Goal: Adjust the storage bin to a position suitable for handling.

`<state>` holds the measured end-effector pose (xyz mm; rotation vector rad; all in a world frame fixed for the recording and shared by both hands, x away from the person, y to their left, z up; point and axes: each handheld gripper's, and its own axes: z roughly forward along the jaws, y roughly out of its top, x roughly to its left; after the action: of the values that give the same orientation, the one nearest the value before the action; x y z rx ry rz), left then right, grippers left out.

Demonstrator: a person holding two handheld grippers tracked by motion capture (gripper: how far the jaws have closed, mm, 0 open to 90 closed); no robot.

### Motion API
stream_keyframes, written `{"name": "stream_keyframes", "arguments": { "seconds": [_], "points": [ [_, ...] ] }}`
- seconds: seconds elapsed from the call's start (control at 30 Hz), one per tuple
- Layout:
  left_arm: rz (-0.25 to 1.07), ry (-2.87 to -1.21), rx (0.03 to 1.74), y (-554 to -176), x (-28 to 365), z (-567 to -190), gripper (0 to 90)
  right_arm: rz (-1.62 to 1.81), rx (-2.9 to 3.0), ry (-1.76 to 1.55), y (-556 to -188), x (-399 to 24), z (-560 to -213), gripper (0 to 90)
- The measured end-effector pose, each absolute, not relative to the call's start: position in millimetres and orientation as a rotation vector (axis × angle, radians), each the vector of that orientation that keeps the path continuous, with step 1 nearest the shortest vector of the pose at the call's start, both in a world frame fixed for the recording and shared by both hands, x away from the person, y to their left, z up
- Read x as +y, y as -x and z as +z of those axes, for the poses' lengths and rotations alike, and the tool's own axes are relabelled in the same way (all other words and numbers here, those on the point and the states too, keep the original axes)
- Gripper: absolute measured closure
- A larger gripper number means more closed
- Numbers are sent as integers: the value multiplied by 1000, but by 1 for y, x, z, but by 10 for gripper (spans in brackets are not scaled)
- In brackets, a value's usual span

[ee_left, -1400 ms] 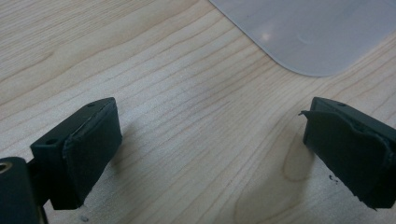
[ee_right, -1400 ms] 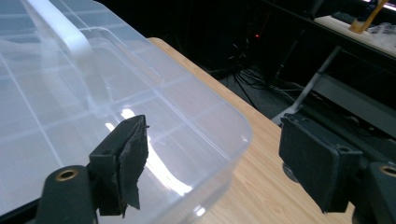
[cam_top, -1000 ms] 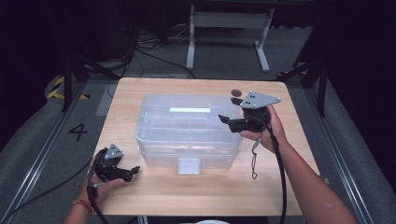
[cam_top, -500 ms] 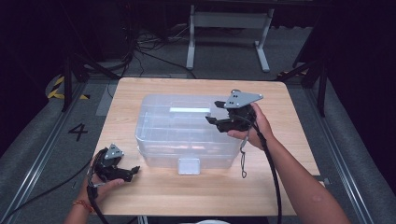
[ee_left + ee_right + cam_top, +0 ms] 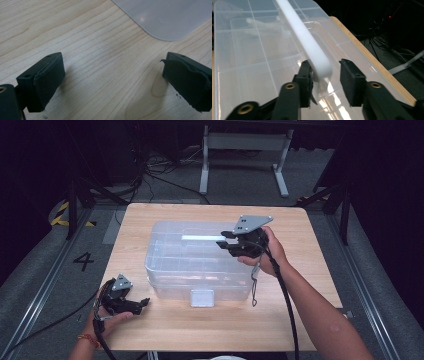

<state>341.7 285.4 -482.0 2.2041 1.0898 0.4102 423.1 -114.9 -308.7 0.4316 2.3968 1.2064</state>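
Here, in the high view, a clear plastic storage box (image 5: 200,262) sits mid-desk (image 5: 320,270); the right hand-held gripper (image 5: 223,241) reaches over its lid, while the left hand-held gripper (image 5: 145,301) rests near the front-left corner. In the left gripper view, its jaws gape wide over bare wood. In the right gripper view, the jaws have just been closing around the white handle (image 5: 312,50); one pad touches, the other stands just clear.

Surroundings: table, floor and fixtures

A light wooden table (image 5: 165,330) stood on grey floor (image 5: 45,270). A metal rail (image 5: 35,295) ran along the table's left side, with a painted number 4 (image 5: 83,261) beside it. Yellow-black tape (image 5: 62,215) lay farther back. A white metal stand (image 5: 245,150) and loose black cables (image 5: 155,170) sat behind the table.
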Motion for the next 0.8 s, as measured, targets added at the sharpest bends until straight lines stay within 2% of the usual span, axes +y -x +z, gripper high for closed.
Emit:
{"name": "stream_keyframes", "arguments": {
  "seconds": [0.07, 0.63, 0.7, 0.77, 0.8],
  "points": [
    [411, -2205, 1089, -342, 285, -482, 47, 1187, 2403, -412, -422, -110, -309, 732],
    [401, -2194, 1088, -342, 287, -482, 64, 1188, 2418, -438, -434, -107, -300, 729],
    [409, -2188, 1093, -341, 287, -481, 90, 1186, 2421, -440, -436, -107, -298, 729],
    [413, -2181, 1095, -341, 288, -481, 158, 1183, 2429, -445, -438, -107, -296, 728],
    [412, -2173, 1104, -341, 289, -480, 158, 1183, 2429, -445, -438, -107, -296, 728]
  ]
}}
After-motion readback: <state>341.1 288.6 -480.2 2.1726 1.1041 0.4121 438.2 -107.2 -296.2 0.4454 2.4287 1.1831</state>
